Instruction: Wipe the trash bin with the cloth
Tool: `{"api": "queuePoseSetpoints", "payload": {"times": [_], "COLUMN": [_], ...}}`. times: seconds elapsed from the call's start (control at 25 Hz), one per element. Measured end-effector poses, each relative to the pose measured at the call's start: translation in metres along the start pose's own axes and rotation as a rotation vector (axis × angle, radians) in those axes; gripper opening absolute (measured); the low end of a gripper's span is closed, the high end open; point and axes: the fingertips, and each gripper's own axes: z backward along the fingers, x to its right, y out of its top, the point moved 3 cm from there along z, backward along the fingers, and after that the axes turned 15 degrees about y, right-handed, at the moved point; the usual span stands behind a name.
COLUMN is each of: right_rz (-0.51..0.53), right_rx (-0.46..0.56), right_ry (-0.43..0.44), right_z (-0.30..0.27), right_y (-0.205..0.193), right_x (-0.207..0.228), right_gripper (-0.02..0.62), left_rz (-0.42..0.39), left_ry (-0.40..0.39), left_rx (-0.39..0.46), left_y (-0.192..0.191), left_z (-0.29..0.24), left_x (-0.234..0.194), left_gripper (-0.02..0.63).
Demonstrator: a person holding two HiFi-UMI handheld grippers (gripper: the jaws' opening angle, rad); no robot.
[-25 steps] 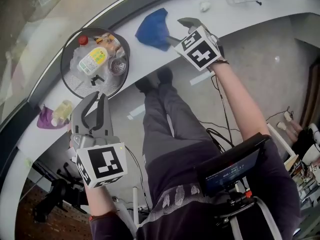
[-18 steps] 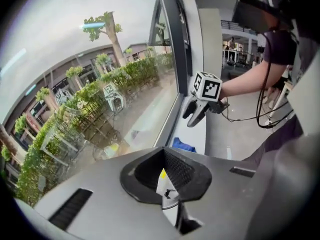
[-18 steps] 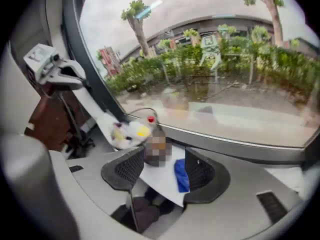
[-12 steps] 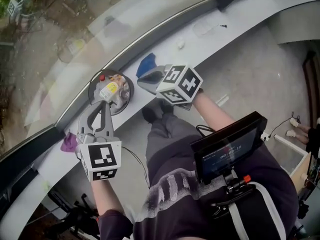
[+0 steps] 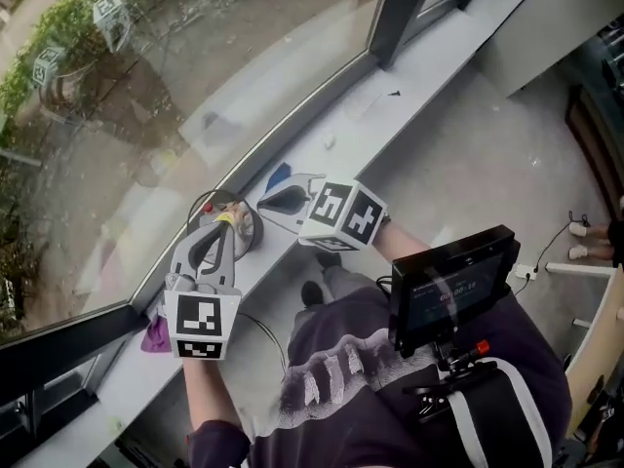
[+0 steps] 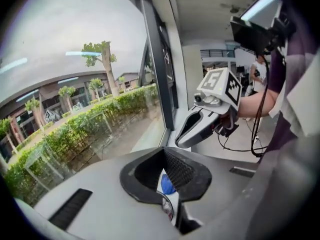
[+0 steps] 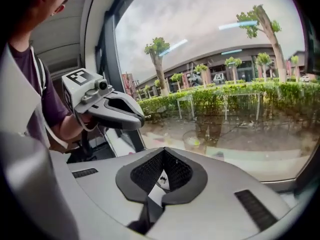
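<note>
The round black mesh trash bin (image 5: 251,238) stands on the white window sill (image 5: 409,81) with bottles and wrappers inside. My left gripper (image 5: 227,224) covers much of it. That gripper hangs above the bin, shut and empty. The blue cloth (image 5: 278,175) lies on the sill just beyond the bin. My right gripper (image 5: 266,203) hovers over it, shut, holding nothing. In the left gripper view the shut gripper (image 6: 163,152) shows a bit of blue cloth (image 6: 167,185) through its gap, and the right gripper (image 6: 182,139) is ahead. The right gripper view shows its own shut gripper (image 7: 162,152).
A large window pane (image 5: 146,115) runs along the far side of the sill, with a dark frame post (image 5: 400,8) at the upper right. A purple thing (image 5: 156,335) lies on the sill near my left hand. A monitor (image 5: 450,289) is mounted at my chest.
Both grippers have risen well above the sill and shut. The right gripper has come away from the blue cloth, which stays on the sill. The head view has pulled back and up.
</note>
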Motion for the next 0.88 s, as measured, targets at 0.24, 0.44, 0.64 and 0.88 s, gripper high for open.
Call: {"api": "queuePoseSetpoints", "payload": {"times": [0.24, 0.44, 0.64, 0.88], "right_rz": [0.069, 0.097, 0.079, 0.007], "right_rx": [0.077, 0.113, 0.188, 0.275], "right_ry": [-0.051, -0.153, -0.268, -0.435], "right_z": [0.015, 0.046, 0.078, 0.148], "right_y": [0.031, 0.039, 0.033, 0.001], "right_x": [-0.058, -0.098, -0.122, -0.143], "right_gripper": [0.0, 0.0, 0.0, 0.0], "left_rz": [-0.02, -0.069, -0.185, -0.293], "left_ry": [-0.03, -0.149, -0.265, -0.406], "left_rx": [0.144, 0.252, 0.35, 0.423], "left_y": [0.006, 0.028, 0.062, 0.097], "left_z": [0.036, 0.046, 0.055, 0.058], "left_x": [0.002, 0.026, 0.061, 0.126], "left_gripper": [-0.002, -0.002, -0.002, -0.002]}}
